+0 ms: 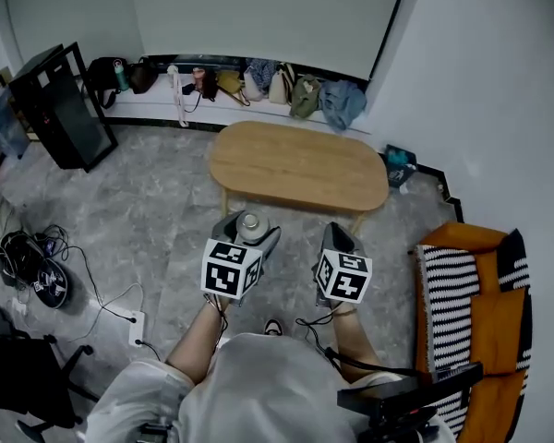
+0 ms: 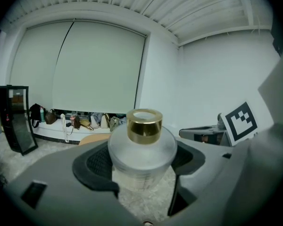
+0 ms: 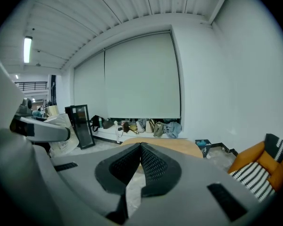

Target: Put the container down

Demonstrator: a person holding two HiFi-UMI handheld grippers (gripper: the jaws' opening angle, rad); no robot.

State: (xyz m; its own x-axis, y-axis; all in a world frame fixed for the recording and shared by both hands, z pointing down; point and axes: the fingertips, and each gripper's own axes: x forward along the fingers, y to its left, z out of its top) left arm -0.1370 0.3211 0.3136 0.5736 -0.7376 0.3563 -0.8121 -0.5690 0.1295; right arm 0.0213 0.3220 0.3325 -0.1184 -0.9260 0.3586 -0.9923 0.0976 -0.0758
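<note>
Short of the counter (image 1: 298,166), I'm clutching the container (image 2: 141,149) in my left hand-held gripper (image 1: 247,232), right hand-held gripper (image 3: 140,161) clenched empty, not down yet.

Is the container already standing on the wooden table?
No: the frosted container is clamped between the jaws of the left gripper, held in the air short of the wooden table.
</note>
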